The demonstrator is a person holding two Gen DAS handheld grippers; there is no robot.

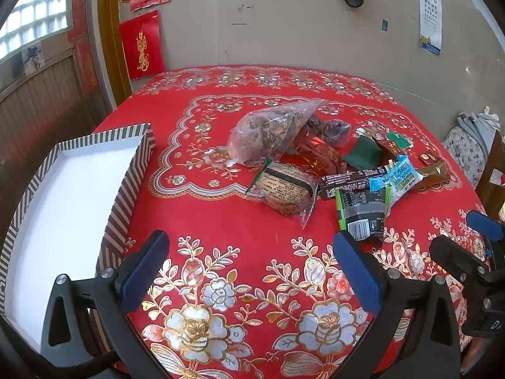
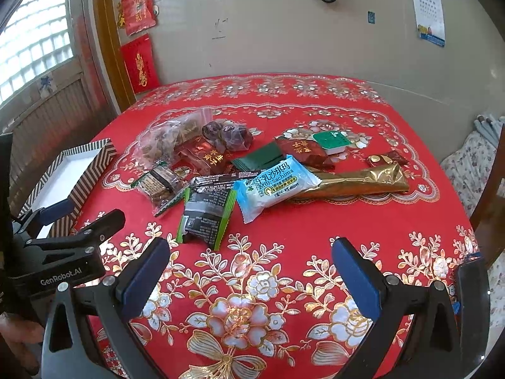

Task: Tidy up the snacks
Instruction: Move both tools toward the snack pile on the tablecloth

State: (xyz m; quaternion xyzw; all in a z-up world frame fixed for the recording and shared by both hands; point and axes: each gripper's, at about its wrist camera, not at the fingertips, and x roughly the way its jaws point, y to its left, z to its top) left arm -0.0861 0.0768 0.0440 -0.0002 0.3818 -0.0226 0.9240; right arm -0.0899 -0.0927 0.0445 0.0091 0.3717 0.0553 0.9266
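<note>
Beside the sachima pack (image 2: pixel 274 183), gold bar (image 2: pixel 356 180) lies crosswise.

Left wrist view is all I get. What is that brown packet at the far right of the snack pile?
Observer: In the right wrist view it is a long gold packet. Its left end is tucked under the blue sachima pack.
Operator: Is the other gripper holding anything?
Observer: No. The right gripper is open, and only the tablecloth shows between its fingers.
Operator: And the green thing behind the pile?
Observer: That is a small tub with a green lid, next to a dark red packet.
</note>
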